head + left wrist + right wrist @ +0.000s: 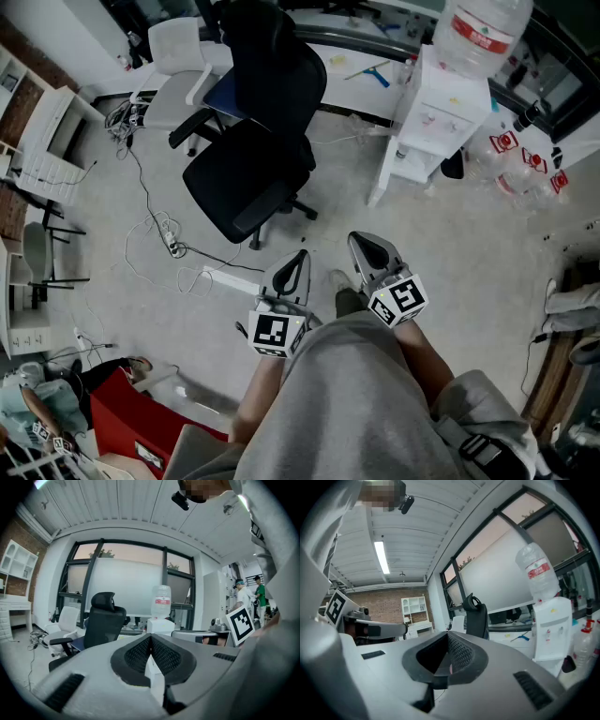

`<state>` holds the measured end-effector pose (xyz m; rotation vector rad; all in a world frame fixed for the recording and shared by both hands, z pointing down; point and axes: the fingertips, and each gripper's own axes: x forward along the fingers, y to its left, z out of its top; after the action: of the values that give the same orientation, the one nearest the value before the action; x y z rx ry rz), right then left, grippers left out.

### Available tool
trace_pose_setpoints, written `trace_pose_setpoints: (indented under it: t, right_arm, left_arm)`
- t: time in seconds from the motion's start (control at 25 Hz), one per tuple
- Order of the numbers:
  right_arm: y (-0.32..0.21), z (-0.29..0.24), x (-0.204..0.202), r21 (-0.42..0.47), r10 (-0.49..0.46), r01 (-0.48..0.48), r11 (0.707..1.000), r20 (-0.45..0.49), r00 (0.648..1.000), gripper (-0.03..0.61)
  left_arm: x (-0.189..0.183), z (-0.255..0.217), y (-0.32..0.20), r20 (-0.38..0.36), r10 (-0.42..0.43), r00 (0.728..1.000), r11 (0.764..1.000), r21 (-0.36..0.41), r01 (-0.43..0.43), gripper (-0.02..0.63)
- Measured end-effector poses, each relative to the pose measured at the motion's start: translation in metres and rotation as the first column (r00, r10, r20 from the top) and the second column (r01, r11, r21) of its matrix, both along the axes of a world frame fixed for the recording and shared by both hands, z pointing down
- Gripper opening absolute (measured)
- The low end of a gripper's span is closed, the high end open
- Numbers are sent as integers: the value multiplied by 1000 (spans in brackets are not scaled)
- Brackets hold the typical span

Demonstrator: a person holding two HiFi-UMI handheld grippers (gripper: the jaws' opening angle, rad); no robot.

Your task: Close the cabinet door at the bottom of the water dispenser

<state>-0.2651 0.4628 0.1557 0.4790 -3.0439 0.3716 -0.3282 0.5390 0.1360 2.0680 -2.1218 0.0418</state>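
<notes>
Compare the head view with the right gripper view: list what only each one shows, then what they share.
Only the head view shows the corded power strip lying on the floor and the red box. Only the right gripper view shows the ceiling's strip light. Both show the water dispenser with its bottle on top, and the black office chair.

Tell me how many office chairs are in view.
2. A black office chair stands mid-floor, left of the water dispenser; a white office chair sits just beyond it. Others may be hidden.
</notes>
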Motion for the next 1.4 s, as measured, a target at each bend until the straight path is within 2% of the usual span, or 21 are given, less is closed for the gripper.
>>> trace_pose_setpoints:
  t: [0.28,0.52,0.72,1.04,1.4]
  right_arm:
    - [61,-32,22,94,43,-43,995,-2,999,8]
    - [80,-38,55,94,159,-156,983,-21,987,8]
    - [73,-44,87,114,226,-220,969,-41,973,8]
    - [42,-34,147,51,294,-292,955,-32,955,8]
    - [-13,-26,215,17,373,-373,928,7,928,8]
  left_arm:
    - [28,-20,31,12,125,992,990,68,-125,8]
    - [54,-23,40,-25,225,974,970,98,-222,8]
    - [83,-22,24,-56,298,953,951,103,-291,8]
    - [126,-11,-15,-109,359,927,933,74,-353,8]
    - [176,1,-72,-98,396,913,918,13,-397,8]
